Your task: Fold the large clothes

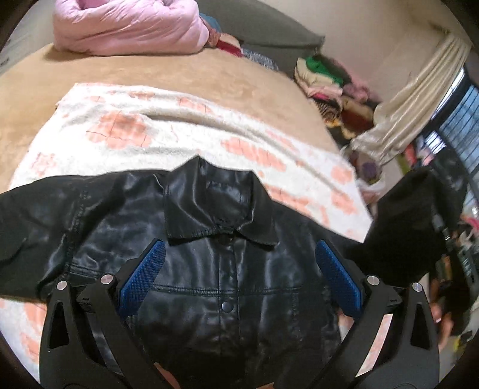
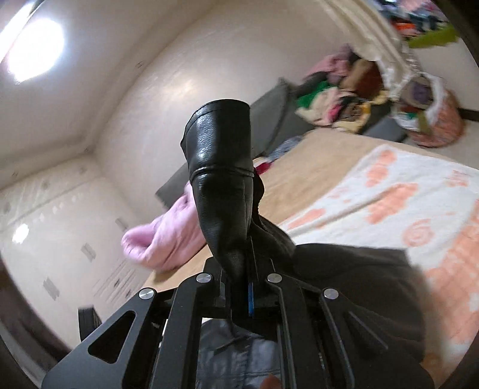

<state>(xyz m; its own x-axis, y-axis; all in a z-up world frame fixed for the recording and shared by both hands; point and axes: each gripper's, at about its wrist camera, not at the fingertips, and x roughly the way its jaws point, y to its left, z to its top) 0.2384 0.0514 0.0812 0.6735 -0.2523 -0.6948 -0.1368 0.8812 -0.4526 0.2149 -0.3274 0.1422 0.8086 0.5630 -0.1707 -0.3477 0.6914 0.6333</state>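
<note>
A black leather jacket (image 1: 209, 269) lies front up on a white and orange blanket (image 1: 149, 128), collar toward the far side, snaps closed. My left gripper (image 1: 239, 257) is open and empty, hovering above the jacket's chest just below the collar, its blue pads (image 1: 143, 275) wide apart. My right gripper (image 2: 242, 287) is shut on the jacket's right sleeve (image 2: 221, 179) and holds it lifted, cuff pointing up. That raised sleeve shows at the right of the left wrist view (image 1: 413, 227).
The blanket lies on a tan bed (image 1: 179, 68). A pink comforter (image 1: 128, 27) sits at the bed's far end by a grey headboard (image 1: 263, 24). A pile of mixed clothes (image 1: 329, 86) and a cream curtain (image 1: 419, 101) are to the right. A laundry basket (image 2: 431, 119) stands beyond.
</note>
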